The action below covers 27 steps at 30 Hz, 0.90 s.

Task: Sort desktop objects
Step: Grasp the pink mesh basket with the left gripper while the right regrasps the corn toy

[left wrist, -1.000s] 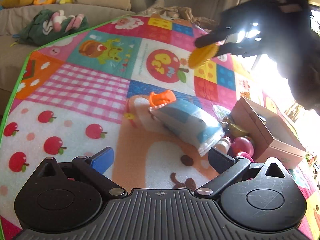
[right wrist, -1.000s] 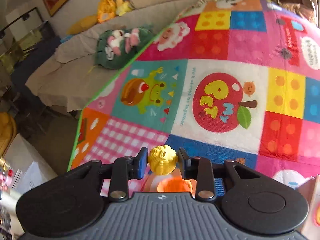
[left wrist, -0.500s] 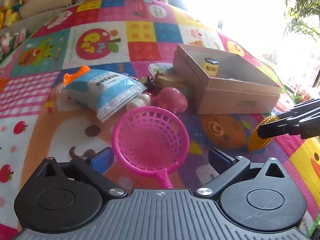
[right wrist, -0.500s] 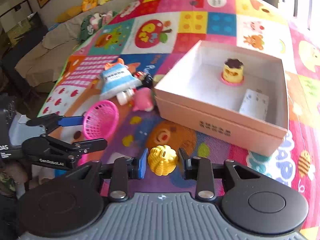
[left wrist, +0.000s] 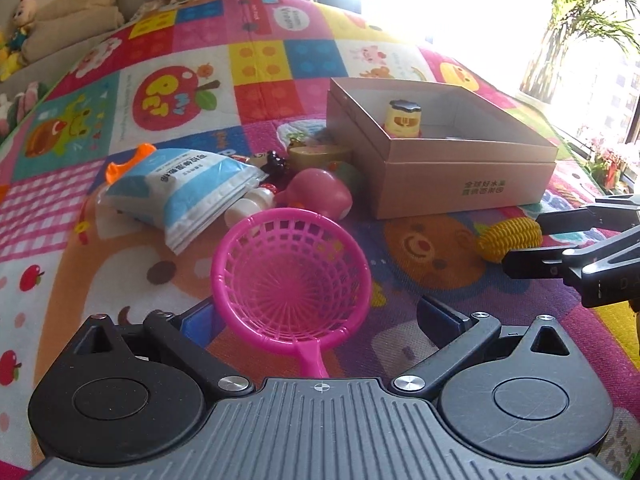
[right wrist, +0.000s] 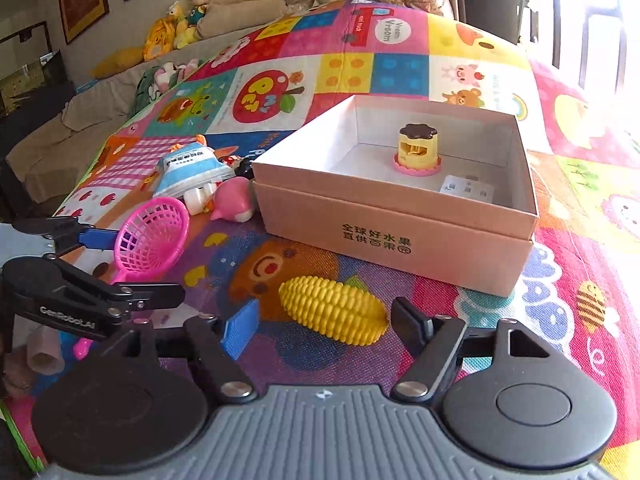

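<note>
Two hand-held grippers hover over the play mat (right wrist: 460, 28). The right hand-held gripper (right wrist: 324, 322) is opening, its jaws clear of the yellow toy corn (right wrist: 334, 314) lying on the mat before the cardboard box (right wrist: 394, 236). The left hand-held gripper (left wrist: 318, 312) stands wide around the pink basket (left wrist: 290, 276). Beyond it, a blue-and-white pouch (left wrist: 188, 190), pink toy (left wrist: 320, 192) and small clutter crowd the box's side. "CenRobot.AI" marks the left gripper; "Vroom Vroom" the mat.

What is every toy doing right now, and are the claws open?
Yellow plastic corn cob: lying loose on the mat, between pads.
Right claw: opening, gripping nothing.
Left claw: open around pink plastic net scoop.
Pink cardboard box: lidless, holding yellow pudding toy.
</note>
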Motion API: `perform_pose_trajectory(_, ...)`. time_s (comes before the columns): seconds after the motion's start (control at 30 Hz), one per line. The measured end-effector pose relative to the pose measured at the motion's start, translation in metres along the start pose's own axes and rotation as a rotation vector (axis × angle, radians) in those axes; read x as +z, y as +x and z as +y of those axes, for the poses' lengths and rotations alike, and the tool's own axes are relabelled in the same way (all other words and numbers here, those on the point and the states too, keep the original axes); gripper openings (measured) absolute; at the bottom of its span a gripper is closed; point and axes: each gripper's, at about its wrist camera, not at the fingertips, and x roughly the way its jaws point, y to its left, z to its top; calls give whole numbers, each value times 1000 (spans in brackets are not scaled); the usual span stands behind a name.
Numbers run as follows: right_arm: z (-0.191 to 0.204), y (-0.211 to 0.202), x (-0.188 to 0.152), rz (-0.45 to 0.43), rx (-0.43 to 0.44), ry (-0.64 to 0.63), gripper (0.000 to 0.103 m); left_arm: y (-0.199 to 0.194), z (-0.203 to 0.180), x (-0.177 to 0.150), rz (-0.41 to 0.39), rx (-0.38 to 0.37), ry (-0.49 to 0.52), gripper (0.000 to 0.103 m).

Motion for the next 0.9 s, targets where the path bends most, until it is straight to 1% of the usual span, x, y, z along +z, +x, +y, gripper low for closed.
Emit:
perform_pose_trajectory(0.07,-2,3,-6,-13,-44,10,86,1,0,1,-12,18,-9,103)
perform_pose_trajectory(0.13,-3,7,-11,-11,-77,8,87,2,-1,4,-21,52,-8,103)
perform_pose_trajectory(0.23,-1,7,-13,-15,-87,-1,88,3,-1,7,-31,97,-8,103)
perform_pose_trajectory(0.27,0,6,-14,-23,-95,-13,93,3,-1,8,-33,103,-10,103)
perform_pose_trajectory(0.37,11,5,-16,-35,-119,-69,94,3,0,7,-35,114,-9,102)
perform_pose_trajectory(0.4,16,4,-16,-44,-124,-99,94,2,-1,7,-35,116,-4,101)
perform_pose_trajectory(0.43,20,3,-17,-53,-128,-125,94,2,-1,7,-33,117,2,92)
perform_pose_trajectory(0.47,25,3,-17,-62,-131,-151,94,3,-2,6,-26,119,7,88)
perform_pose_trajectory(0.53,31,1,-17,-76,-140,-188,91,3,-2,6,-26,117,10,88)
perform_pose_trajectory(0.57,34,1,-16,-81,-142,-209,87,3,-3,6,-26,113,15,88)
perform_pose_trajectory(0.6,36,2,-15,-80,-144,-230,80,2,-4,6,-27,108,21,88)
perform_pose_trajectory(0.63,38,3,-14,-76,-147,-248,76,0,-5,5,-29,102,28,88)
perform_pose_trajectory(0.67,39,5,-12,-69,-152,-262,70,-2,-7,5,-30,97,36,88)
perform_pose_trajectory(0.73,39,9,-9,-51,-150,-277,65,-6,-10,3,-30,88,47,88)
perform_pose_trajectory(0.77,38,11,-7,-34,-146,-282,59,-7,-10,2,-25,83,46,88)
perform_pose_trajectory(0.8,37,14,-6,-15,-144,-282,50,-9,-11,1,-20,77,42,88)
perform_pose_trajectory(0.83,35,15,-5,5,-135,-277,47,-10,-12,1,-14,72,36,88)
perform_pose_trajectory(0.87,33,14,-4,11,-121,-268,41,-11,-13,-1,-6,67,31,88)
perform_pose_trajectory(0.9,31,13,-4,29,-109,-262,32,-14,-14,-2,0,61,28,88)
